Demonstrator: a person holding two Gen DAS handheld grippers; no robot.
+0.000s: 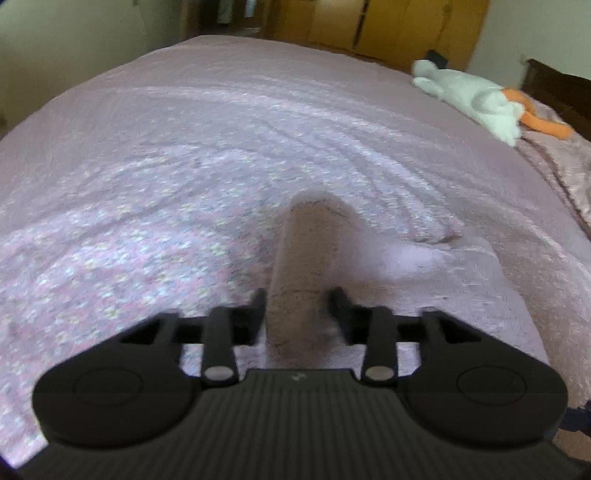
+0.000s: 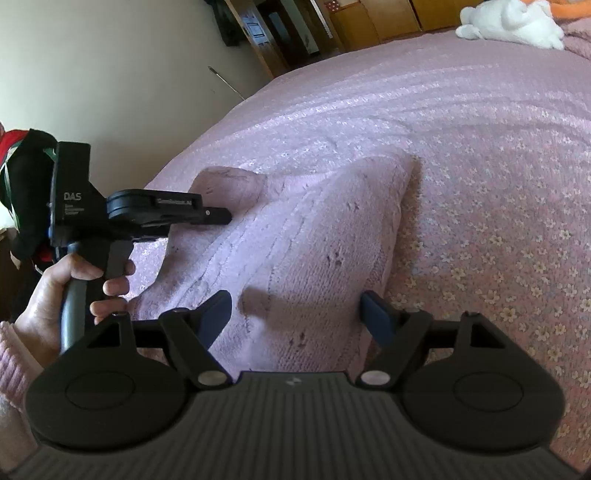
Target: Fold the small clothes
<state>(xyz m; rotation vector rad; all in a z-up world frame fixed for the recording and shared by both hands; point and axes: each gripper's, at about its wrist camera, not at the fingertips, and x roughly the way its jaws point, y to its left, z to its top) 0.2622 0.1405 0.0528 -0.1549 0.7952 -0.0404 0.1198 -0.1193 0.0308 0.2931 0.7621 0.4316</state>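
A pink knitted garment (image 2: pixel 314 240) lies on the pink flowered bedspread (image 2: pixel 480 147), near the bed's left edge. My left gripper (image 1: pixel 299 306) is shut on a thick fold of the garment (image 1: pixel 310 251), which rises between its fingers. Seen from the right wrist, the left gripper (image 2: pixel 218 218) holds the garment's far left corner raised off the bed, with a person's hand (image 2: pixel 55 291) on its handle. My right gripper (image 2: pixel 295 314) hovers open just over the near part of the garment, its blue fingertips wide apart with nothing between them.
A white and orange plush toy (image 1: pixel 469 96) lies at the far right of the bed (image 1: pixel 184 147). Wooden cupboards (image 1: pixel 388 26) stand beyond the bed. The bed's left edge drops to a wall (image 2: pixel 129 74) close to the garment.
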